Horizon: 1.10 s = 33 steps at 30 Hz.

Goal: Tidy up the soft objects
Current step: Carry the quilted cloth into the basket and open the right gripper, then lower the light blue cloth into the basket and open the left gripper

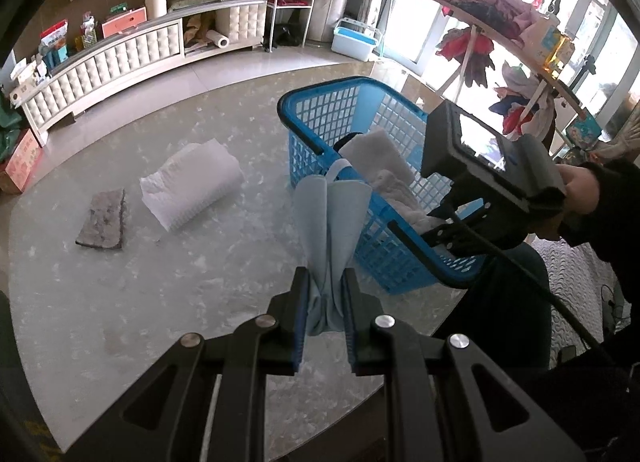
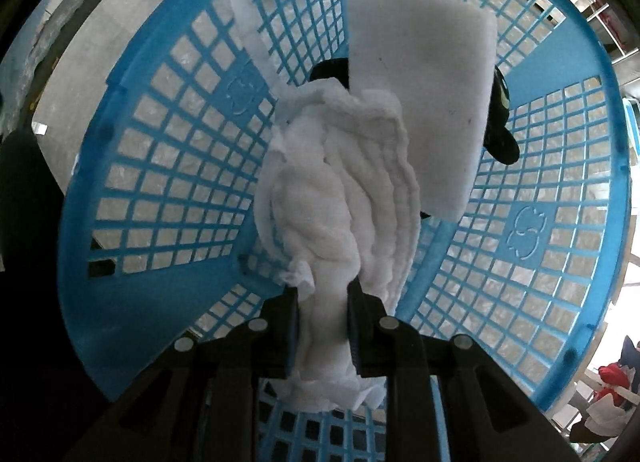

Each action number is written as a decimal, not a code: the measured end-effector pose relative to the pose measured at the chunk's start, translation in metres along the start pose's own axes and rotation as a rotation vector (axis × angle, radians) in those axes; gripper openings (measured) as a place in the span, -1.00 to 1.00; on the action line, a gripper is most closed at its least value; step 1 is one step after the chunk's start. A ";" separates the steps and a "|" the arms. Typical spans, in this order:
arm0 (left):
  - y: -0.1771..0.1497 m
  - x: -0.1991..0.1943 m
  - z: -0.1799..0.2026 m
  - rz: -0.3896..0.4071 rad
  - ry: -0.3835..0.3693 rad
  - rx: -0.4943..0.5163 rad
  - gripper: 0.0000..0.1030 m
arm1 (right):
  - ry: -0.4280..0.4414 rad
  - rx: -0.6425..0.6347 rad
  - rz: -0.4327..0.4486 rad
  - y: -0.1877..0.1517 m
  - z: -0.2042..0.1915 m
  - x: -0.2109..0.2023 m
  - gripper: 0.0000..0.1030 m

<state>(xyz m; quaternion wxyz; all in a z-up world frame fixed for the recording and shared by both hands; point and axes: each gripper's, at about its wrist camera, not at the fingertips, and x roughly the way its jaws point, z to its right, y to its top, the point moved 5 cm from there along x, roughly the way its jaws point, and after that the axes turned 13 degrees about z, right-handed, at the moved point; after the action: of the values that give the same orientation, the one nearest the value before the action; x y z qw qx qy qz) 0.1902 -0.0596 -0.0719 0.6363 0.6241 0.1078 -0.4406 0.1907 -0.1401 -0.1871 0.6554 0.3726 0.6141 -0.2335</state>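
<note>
We carry: left gripper (image 1: pixel 325 294) clamps blue cloth (image 1: pixel 330 217); right gripper (image 2: pixel 322 314) pinches white towel (image 2: pixel 340 197) inside basket (image 1: pixel 320 101), 1 o'clock, for stowing.

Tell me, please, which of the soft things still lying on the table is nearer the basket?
The white folded paper towel stack. It lies between the grey rag and the blue basket; the flat grey rag sits farther out on the table.

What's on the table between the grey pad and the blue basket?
A white roll of padded sheet lies between the grey pad and the blue basket, beside the pad. The left wrist view shows it; bare table separates roll and basket.
</note>
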 end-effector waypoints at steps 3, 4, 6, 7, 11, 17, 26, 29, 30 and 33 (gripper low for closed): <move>0.000 0.002 0.002 -0.003 -0.004 -0.002 -0.73 | -0.011 0.008 0.007 -0.004 0.005 -0.001 -0.58; -0.001 0.002 0.004 -0.005 -0.004 0.000 -0.73 | -0.018 0.008 0.008 -0.006 0.007 -0.001 -0.55; -0.001 0.002 0.005 -0.005 -0.003 0.002 -0.73 | -0.026 0.012 0.019 -0.011 0.015 -0.003 -0.40; -0.001 0.001 0.006 -0.004 -0.003 0.004 -0.73 | -0.030 0.014 0.028 -0.012 0.015 -0.006 -0.29; 0.002 -0.003 0.011 0.002 0.005 0.011 -0.73 | -0.094 0.019 0.108 -0.013 0.019 -0.027 0.32; 0.004 -0.009 0.024 0.015 0.007 0.035 -0.73 | -0.140 0.023 0.222 -0.023 0.011 -0.063 0.92; 0.010 -0.013 0.052 0.025 -0.008 0.089 -0.73 | -0.205 0.138 0.385 -0.058 0.023 -0.114 1.00; 0.012 -0.011 0.065 0.022 -0.015 0.116 -0.73 | -0.216 0.197 0.429 -0.056 0.032 -0.128 1.00; 0.013 -0.010 0.070 0.020 -0.016 0.125 -0.73 | -0.211 0.214 0.440 -0.053 0.036 -0.126 1.00; 0.016 -0.005 0.081 0.010 -0.028 0.156 -0.73 | -0.222 0.269 0.483 -0.062 0.043 -0.138 1.00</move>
<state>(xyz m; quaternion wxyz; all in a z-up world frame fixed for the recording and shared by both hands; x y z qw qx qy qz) 0.1651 -0.1325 -0.0411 0.5892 0.6663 0.0612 -0.4530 0.1520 -0.2323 -0.0657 0.6999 0.5635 0.3959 -0.1895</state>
